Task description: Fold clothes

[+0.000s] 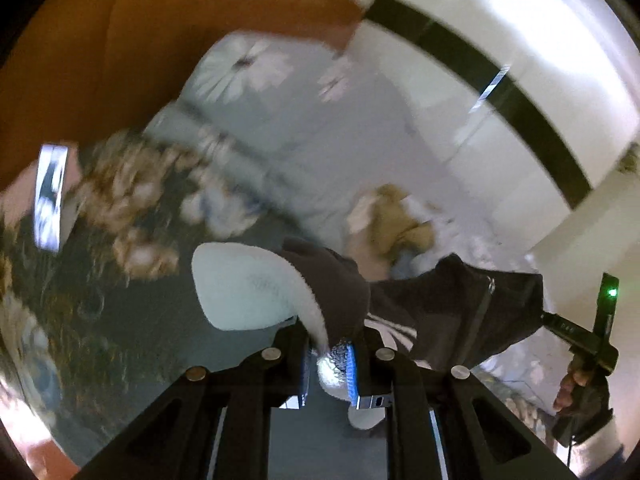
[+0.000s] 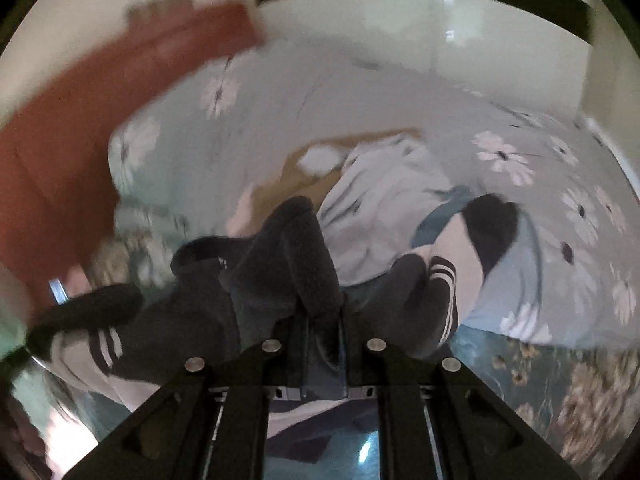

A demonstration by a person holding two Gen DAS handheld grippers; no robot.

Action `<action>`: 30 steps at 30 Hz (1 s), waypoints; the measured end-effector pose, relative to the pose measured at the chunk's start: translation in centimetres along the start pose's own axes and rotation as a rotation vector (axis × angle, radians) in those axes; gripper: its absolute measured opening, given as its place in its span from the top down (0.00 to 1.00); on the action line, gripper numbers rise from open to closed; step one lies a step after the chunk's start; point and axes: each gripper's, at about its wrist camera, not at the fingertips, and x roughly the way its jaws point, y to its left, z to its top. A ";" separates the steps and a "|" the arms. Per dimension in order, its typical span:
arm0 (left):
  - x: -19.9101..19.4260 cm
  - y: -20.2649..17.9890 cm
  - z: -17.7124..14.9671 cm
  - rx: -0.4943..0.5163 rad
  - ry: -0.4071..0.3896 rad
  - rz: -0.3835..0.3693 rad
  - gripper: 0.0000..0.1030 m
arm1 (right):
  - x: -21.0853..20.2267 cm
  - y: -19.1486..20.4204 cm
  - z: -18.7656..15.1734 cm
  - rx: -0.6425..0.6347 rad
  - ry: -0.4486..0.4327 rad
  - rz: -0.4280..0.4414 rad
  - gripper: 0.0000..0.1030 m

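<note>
Bedroom scene, both views motion-blurred. White wall [image 1: 500, 40] with one black band [image 1: 500, 92] behind; brown headboard [image 1: 100, 40] at the far side. Bed [image 2: 360, 92] covered by a grey-blue sheet with white daisy print; a darker floral blanket [image 1: 80, 280] lies along the near edge.

One pile of unfolded clothes [image 2: 384, 192] sits mid-bed: a pale grey piece on top, a tan piece [image 2: 304, 176] under it, a blue-and-black piece at its right edge; exact count of pieces in the pile cannot be told. No baskets or boxes in view.

One dark jacket [image 1: 460, 304] with white stripes and a zipper is lifted off the bed, stretched between the two tools. Two striped sleeves hang down in the right wrist view, one on the left [image 2: 100, 344], one on the right [image 2: 444, 292].

One white oval shape [image 1: 240, 284] sits beside the jacket in the left view; too blurred to identify.

Left hand-held gripper [image 1: 332, 360]: fingers pressed together, pinching a white-edged hem of the jacket. Right hand-held gripper [image 2: 322, 344]: fingers closed in on a bunched dark fold of the jacket [image 2: 288, 264] that rises straight up from between them. In the left view the right tool shows at far right with a green light, held by the person's gloved right hand [image 1: 580, 392].
</note>
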 end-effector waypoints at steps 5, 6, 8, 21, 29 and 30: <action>-3.6 -3.9 2.6 0.103 -0.084 -0.043 0.85 | -7.2 -2.1 0.0 0.094 -0.116 0.002 0.89; -4.3 -4.6 3.0 0.116 -0.095 -0.054 0.85 | -8.7 -2.5 -0.2 0.105 -0.136 0.005 0.89; -5.8 -5.9 3.7 0.140 -0.121 -0.078 0.85 | -11.3 -3.1 -0.6 0.117 -0.173 0.007 0.89; -20.4 -10.5 3.9 0.325 -0.361 -0.224 0.86 | -27.2 -2.0 -5.6 0.057 -0.443 0.044 0.89; -22.8 -6.8 3.3 0.343 -0.390 -0.181 0.86 | -30.8 0.3 -7.1 -0.042 -0.431 0.047 0.89; -21.9 -6.3 3.2 0.334 -0.374 -0.164 0.86 | -29.8 0.4 -6.7 -0.046 -0.406 0.042 0.89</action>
